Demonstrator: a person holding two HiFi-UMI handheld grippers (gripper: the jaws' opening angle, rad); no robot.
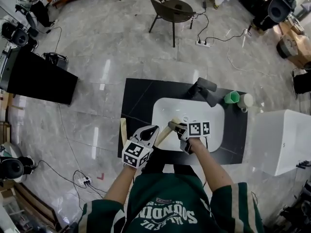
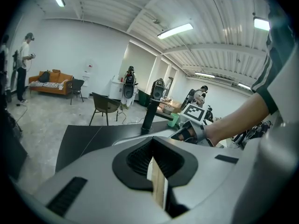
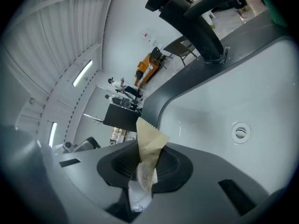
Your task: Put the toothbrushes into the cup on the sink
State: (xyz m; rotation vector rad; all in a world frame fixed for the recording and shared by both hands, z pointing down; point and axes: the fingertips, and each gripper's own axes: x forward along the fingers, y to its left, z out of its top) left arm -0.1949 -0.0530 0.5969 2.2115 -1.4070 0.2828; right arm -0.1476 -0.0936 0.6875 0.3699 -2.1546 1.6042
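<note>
A toothbrush in a tan paper packet (image 1: 165,131) hangs over the front of the white sink (image 1: 209,111), held at both ends. My left gripper (image 1: 153,131) is shut on its near end, seen edge-on as a thin beige strip (image 2: 159,183) between the jaws. My right gripper (image 1: 178,127) is shut on the other end, where the zigzag-cut wrapper (image 3: 148,143) sticks up between the pads. A second tan packet (image 1: 123,130) lies on the black counter's left edge. A green cup (image 1: 232,97) and a white cup (image 1: 246,101) stand at the sink's right.
A black faucet (image 1: 206,90) rises behind the basin, whose overflow hole (image 3: 240,132) shows in the right gripper view. The black counter (image 1: 138,98) surrounds the sink. A white cabinet (image 1: 284,140) stands to the right, a chair (image 1: 170,11) beyond. Cables and a power strip (image 1: 202,43) lie on the floor.
</note>
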